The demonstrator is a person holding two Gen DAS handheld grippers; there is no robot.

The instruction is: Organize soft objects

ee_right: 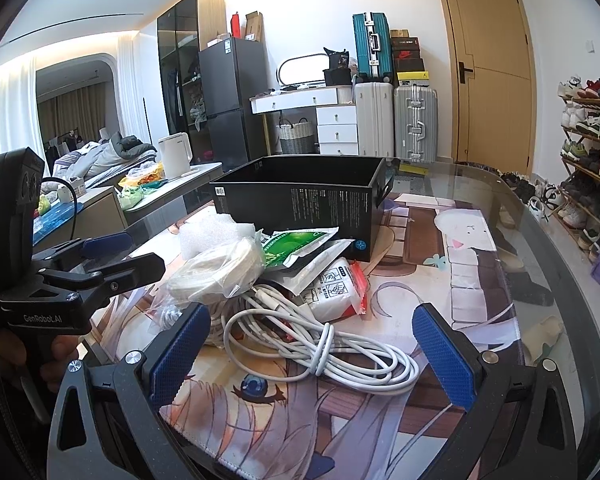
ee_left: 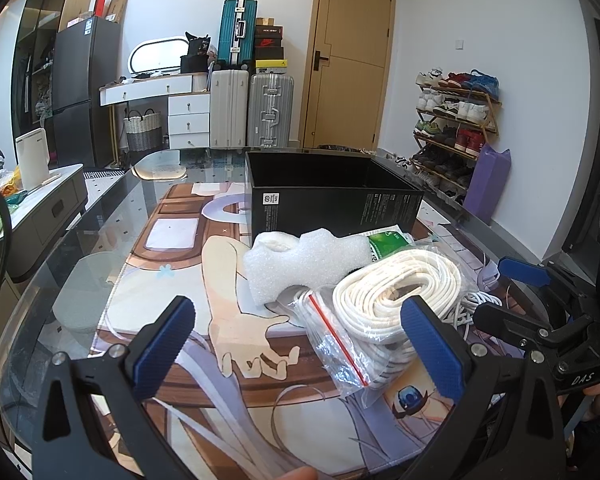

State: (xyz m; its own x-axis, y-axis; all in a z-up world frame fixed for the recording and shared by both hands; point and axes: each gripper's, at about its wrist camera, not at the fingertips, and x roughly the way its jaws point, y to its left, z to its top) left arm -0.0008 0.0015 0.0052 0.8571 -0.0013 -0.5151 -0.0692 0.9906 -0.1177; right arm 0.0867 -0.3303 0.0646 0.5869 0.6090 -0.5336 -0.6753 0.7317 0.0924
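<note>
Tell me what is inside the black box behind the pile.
The black box is open on top. Only its dark inner walls show, in both views; nothing rises above the rim. Its floor is hidden by the near wall, so whether anything lies inside cannot be told.

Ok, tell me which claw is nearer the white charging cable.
Right. The right claw hangs open directly over the cable, which lies between its fingers. The left claw, also open, sits over the bagged rope beside it.
</note>
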